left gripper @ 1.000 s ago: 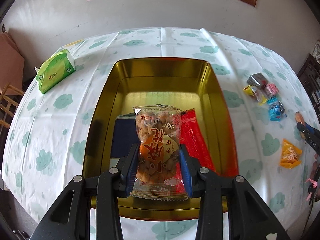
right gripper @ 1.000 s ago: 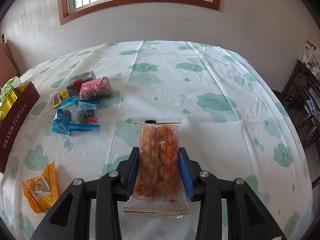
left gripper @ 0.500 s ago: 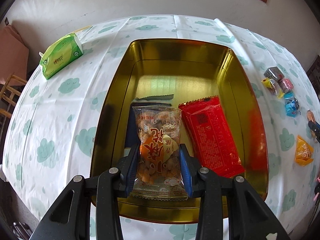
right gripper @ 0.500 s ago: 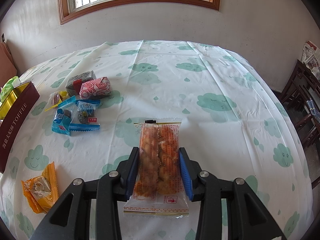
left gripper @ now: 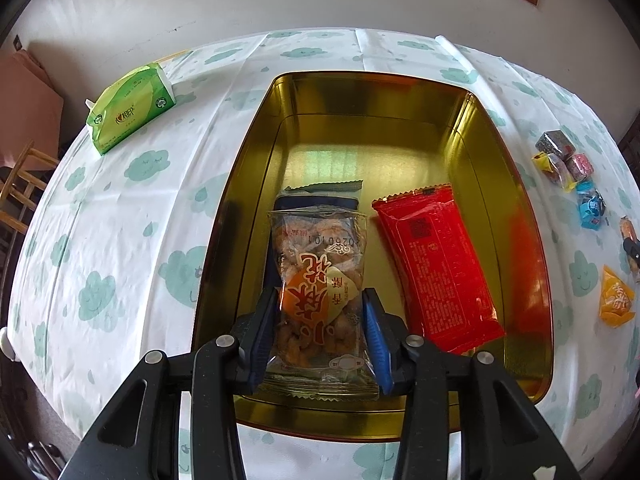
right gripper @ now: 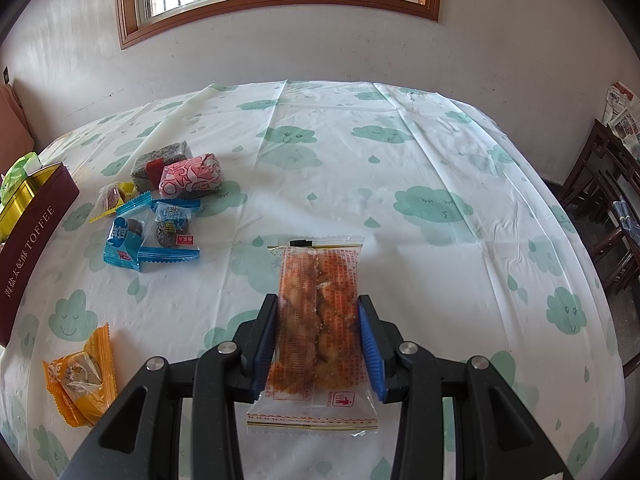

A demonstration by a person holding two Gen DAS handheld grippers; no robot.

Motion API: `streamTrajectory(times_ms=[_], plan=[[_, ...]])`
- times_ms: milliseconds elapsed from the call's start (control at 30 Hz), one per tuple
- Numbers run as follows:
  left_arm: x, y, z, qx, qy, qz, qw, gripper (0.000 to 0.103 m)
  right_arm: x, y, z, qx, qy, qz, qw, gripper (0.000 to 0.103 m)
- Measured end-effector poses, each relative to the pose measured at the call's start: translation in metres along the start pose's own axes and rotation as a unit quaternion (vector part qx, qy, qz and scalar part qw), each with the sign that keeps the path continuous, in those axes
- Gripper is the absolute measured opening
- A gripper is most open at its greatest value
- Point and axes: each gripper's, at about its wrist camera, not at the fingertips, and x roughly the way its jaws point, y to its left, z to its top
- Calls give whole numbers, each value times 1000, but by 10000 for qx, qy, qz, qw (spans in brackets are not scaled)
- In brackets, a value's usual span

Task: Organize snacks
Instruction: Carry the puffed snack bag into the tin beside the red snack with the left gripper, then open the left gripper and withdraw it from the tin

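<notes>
In the left wrist view, a gold tin (left gripper: 224, 216) sits on the cloud-print tablecloth. It holds a red packet (left gripper: 436, 264) and a dark blue packet (left gripper: 316, 202). A clear packet of fried twists (left gripper: 316, 264) lies over the blue one, between the fingers of my left gripper (left gripper: 320, 300). That gripper's jaws are opening, and the pads stand just off the packet's sides. My right gripper (right gripper: 318, 304) is shut on a clear packet of orange fried snacks (right gripper: 318, 280), held above the tablecloth.
A green tissue pack (left gripper: 130, 108) lies left of the tin. Several small wrapped snacks (right gripper: 160, 208) and an orange packet (right gripper: 82, 376) lie between the tin's maroon side (right gripper: 28, 248) and my right gripper. A wooden chair (right gripper: 608, 208) stands at the right.
My left gripper has sunk lower into the tin with the fried-twist packet, and its jaws have widened a little. The right gripper and its packet have not moved.
</notes>
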Motion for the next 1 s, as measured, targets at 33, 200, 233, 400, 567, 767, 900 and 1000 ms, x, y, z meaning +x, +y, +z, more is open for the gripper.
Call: streamTrajectory(times_ms=[33, 200, 233, 400, 567, 767, 900, 1000], plan=[[0, 0, 0, -3, 4, 5, 10000, 41, 0, 0, 0, -2, 0, -3, 10000, 40], [-3, -2, -2, 37, -34, 69, 10000, 46, 1, 1, 3, 47, 103, -39, 9999, 40], [-4, -2, -2, 33, -63, 85, 9999, 46, 1, 1, 4, 61, 162, -53, 9998, 40], [-12, -4, -5, 23, -183, 97, 9998, 56, 3, 0, 9, 100, 363, -92, 9992, 40], [-23, -8, -6, 51, -367, 102, 9993, 71, 2, 0, 9, 114, 396, -129, 9991, 40], [-38, -11, -8, 0, -558, 79, 9984, 72, 4, 1, 13, 150, 515, -190, 9984, 40], [-43, -12, -10, -99, -585, 5, 9982, 73, 4, 3, 13, 174, 515, -275, 9981, 40], [-44, -12, -12, -172, -585, -44, 9981, 74, 3, 3, 13, 218, 537, -287, 9979, 39]])
